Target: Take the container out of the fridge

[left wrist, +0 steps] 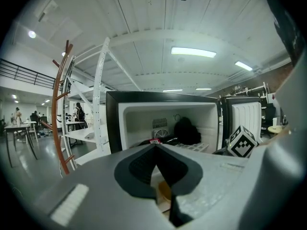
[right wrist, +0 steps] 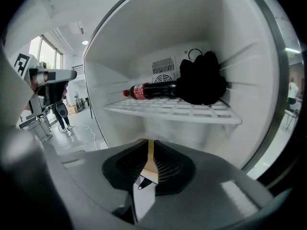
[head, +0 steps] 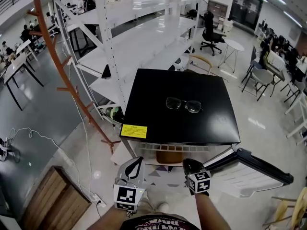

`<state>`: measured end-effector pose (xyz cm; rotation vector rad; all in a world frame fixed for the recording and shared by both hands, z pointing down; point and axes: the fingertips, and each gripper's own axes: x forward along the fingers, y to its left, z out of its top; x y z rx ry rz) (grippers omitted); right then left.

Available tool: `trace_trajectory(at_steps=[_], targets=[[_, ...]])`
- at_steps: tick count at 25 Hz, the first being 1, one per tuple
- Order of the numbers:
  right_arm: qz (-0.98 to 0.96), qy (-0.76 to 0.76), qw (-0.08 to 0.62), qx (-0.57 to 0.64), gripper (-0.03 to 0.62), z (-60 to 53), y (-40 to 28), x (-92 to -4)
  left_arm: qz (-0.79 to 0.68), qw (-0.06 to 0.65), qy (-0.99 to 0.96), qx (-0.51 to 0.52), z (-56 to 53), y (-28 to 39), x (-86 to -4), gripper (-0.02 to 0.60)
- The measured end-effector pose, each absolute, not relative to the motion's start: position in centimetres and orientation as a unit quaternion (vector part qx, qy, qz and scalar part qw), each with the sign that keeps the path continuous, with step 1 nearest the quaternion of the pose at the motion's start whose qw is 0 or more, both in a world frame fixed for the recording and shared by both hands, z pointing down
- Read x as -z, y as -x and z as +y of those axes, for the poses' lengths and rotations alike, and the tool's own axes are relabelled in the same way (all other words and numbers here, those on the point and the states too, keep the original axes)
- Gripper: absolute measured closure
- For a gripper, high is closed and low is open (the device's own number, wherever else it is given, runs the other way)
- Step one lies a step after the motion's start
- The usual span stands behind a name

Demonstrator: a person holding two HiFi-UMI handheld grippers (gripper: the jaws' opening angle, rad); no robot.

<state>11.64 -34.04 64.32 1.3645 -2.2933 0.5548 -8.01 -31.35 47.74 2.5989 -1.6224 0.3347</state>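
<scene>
The container [head: 169,157], seemingly the tan thing, sits in the fridge [head: 158,99] below the shelf [right wrist: 172,110]. The right gripper [head: 191,165] is empty with its jaws only a slit apart, so it should open wider, slip in under the shelf's front edge and grip squarely. The left gripper [head: 135,166], tips together, should keep clear.
</scene>
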Motion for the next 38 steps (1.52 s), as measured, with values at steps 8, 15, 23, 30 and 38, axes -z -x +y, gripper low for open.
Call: trace_trajectory(at_steps=[8, 15, 23, 30, 38], targets=[[-0.810, -0.494, 0.227, -0.219, 0.508, -35.0, -12.1, -67.8, -0.518, 0.029, -0.848, -0.113, -31.6, 7.7, -47.9, 0.580], [-0.796, -0.495, 0.252, -0.240, 0.465, -35.6, -12.6, -70.8, -0.522, 0.028, -0.844, -0.116, -32.0, 8.3, -47.8, 0.580], [-0.778, -0.501, 0.263, -0.274, 0.430, -36.3, -12.9, -73.4, -0.519, 0.030, -0.845, -0.121, -31.8, 8.6, -48.2, 0.580], [-0.766, -0.505, 0.268, -0.295, 0.427, -37.6, -13.1, -74.8, -0.515, 0.034, -0.847, -0.126, -31.6, 8.7, -48.5, 0.580], [-0.736, -0.519, 0.291, -0.322, 0.428, -37.9, -13.6, -77.1, -0.509, 0.034, -0.849, -0.138, -31.1, 8.7, -48.8, 0.580]])
